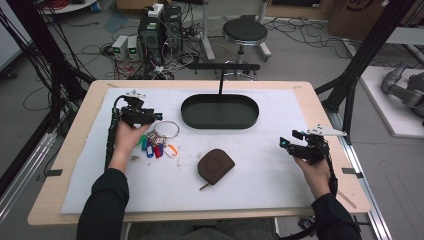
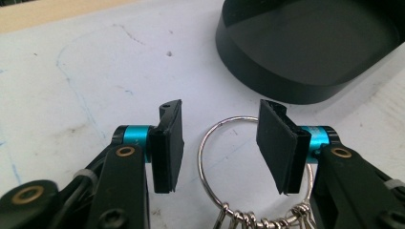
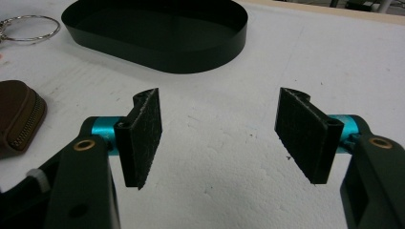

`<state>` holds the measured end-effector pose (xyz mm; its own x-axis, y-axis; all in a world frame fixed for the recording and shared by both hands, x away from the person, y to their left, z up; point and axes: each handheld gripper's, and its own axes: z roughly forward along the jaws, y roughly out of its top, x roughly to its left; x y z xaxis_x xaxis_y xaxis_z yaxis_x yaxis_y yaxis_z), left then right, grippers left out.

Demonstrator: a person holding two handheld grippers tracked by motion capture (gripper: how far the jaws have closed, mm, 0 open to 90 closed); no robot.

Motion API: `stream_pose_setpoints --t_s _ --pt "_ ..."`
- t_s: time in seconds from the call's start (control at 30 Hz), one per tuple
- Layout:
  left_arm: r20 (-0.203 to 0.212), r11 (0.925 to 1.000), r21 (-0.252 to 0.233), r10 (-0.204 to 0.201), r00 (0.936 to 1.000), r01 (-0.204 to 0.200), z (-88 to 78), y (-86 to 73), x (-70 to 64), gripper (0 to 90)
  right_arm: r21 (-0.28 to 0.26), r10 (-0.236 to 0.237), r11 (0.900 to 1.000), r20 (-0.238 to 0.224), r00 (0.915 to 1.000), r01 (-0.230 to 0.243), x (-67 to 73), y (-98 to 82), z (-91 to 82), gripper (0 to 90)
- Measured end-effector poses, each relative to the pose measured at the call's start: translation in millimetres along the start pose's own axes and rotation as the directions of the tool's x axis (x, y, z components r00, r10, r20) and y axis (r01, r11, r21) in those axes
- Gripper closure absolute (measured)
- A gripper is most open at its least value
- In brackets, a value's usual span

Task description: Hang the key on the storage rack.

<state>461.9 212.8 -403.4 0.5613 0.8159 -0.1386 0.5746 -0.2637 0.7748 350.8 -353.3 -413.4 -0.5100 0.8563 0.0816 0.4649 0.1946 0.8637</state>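
While the left gripper [image 2: 219, 145] hangs low over the white mat, its jaws stand parted and empty, and the big key ring [image 2: 224, 162] lies right in the gap between them. One pad sits just outside the ring's left curve; the other overlaps its right side, and I can't tell whether it touches the wire. From the high view that gripper [image 1: 150, 116] points toward the middle of the worktop [image 1: 75, 120], with the ring [image 1: 167, 130] just ahead of it and the coloured tags [image 1: 155, 149] fanned out toward the person. So the ring lies flat, its tags trailing back under the gripper, and the black oval tray [image 1: 220, 111] is beyond and to the right.

Over on the other side, the right gripper [image 1: 292, 140] is also wide open with nothing in it, well apart from the keys. The brown zip pouch [image 1: 216, 166] lies between the two hands, nearer the right one's reach. My call: the left hand is the one placed to close on the ring.
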Motion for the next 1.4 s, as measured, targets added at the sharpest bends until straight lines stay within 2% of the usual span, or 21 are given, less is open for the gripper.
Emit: stream_pose_setpoints --t_s 0.3,0.43,0.5,0.53,0.57,0.73,0.8,0.9,1.03,1.13,1.23,1.4 --pt "-0.003 0.9962 0.084 -0.026 0.9997 0.026 22.0 -7.4 4.3 60.1 -0.001 -0.002 1.0 -0.002 1.0 0.002 -0.8 -0.2 0.2 33.6" --pt "-0.023 0.9905 0.136 -0.016 0.9996 0.019 27.0 -10.5 4.8 61.4 0.0 -0.001 1.0 -0.004 1.0 0.001 -0.8 -0.2 0.7 33.6" --pt "-0.017 0.9867 0.161 -0.017 0.9997 0.02 29.1 -12.5 6.1 62.8 -0.001 -0.005 1.0 -0.005 1.0 0.005 -0.9 -0.2 0.8 33.6" --pt "-0.016 0.9854 0.169 -0.015 0.9997 0.018 29.9 -13.3 5.8 66.9 0.0 -0.006 1.0 -0.004 1.0 0.006 -0.6 -0.2 0.9 33.6" --pt "-0.025 0.9853 0.17 -0.012 0.9996 0.016 29.7 -13.2 5.0 66.9 0.0 -0.006 1.0 -0.004 1.0 0.006 -0.6 -0.2 0.9 33.6" --pt "-0.006 0.9884 0.151 -0.018 0.9998 0.019 27.6 -12.8 4.0 77.6 0.001 -0.003 1.0 -0.004 1.0 0.003 -0.4 -0.2 0.4 33.6" --pt "0.019 0.9926 0.119 -0.027 0.9995 0.024 24.1 -13.6 5.2 84.4 0.001 0.001 1.0 -0.004 1.0 -0.001 -0.3 -0.2 0.1 33.6" --pt "0.051 0.9951 0.09 -0.044 0.9977 0.039 18.8 -13.5 4.9 85.2 -0.001 -0.004 1.0 -0.004 1.0 0.004 -0.8 -0.2 0.5 33.7" --pt "0.083 0.9989 0.045 -0.011 0.9965 0.007 10.0 -12.2 -0.9 85.5 -0.001 -0.007 1.0 -0.004 1.0 0.007 -0.5 -0.1 1.1 33.9" --pt "0.136 0.9997 -0.023 -0.006 0.9907 0.009 0.1 -13.2 -4.8 85.6 -0.001 -0.006 1.0 -0.002 1.0 0.006 0.3 0.1 0.1 34.0" --pt "0.167 0.9957 -0.089 0.042 0.985 -0.027 -10.6 -15.5 -11.3 85.8 0.0 -0.005 1.0 -0.003 1.0 0.005 0.3 0.0 -0.1 34.0" --pt "0.185 0.9881 -0.101 0.134 0.9737 -0.116 -24.8 -14.2 -23.3 85.8 -0.002 -0.01 1.0 -0.002 0.9999 0.01 0.7 0.2 0.2 34.0"
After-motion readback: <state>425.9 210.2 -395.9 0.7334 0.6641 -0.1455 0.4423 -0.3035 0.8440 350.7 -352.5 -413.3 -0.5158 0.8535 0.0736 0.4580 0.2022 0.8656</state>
